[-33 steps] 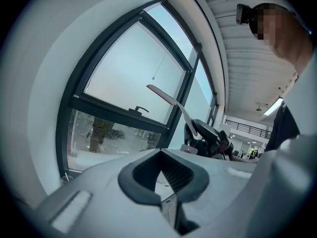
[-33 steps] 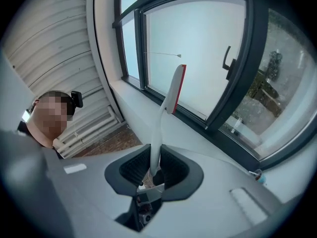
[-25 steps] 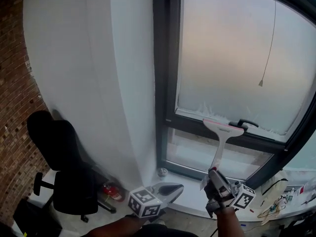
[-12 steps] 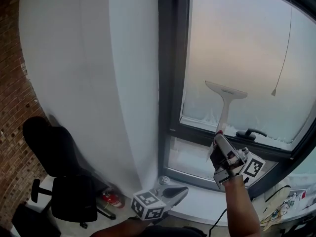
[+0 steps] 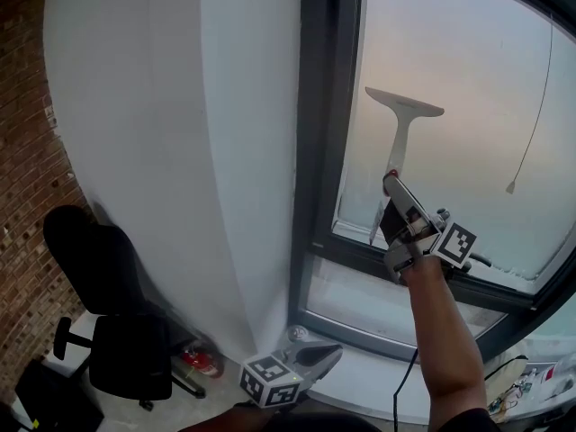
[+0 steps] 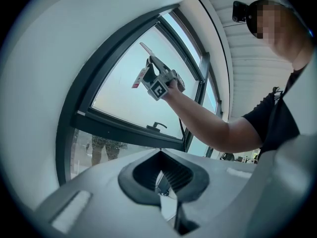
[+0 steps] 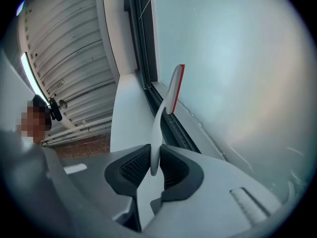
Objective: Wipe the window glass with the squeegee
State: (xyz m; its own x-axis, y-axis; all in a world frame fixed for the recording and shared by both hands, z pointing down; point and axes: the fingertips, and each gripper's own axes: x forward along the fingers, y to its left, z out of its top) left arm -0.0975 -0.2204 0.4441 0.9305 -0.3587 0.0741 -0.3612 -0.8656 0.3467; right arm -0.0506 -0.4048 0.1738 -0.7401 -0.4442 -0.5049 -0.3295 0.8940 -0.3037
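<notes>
A white squeegee stands upright against the frosted window glass, blade at the top. My right gripper is shut on the lower end of its handle, arm stretched up from below. In the right gripper view the squeegee runs from between the pads towards the pane, a red strip along its blade. The left gripper view shows the squeegee and the right gripper high on the glass. My left gripper hangs low near the sill, shut, with nothing in it.
A dark window frame borders the pane, with a black handle on its lower bar and a thin cord hanging at the right. A white wall, a brick wall and a black office chair are at the left.
My right gripper has carried the squeegee up the glass, from the lower frame bar to the middle of the pane. The left gripper has stayed low.
</notes>
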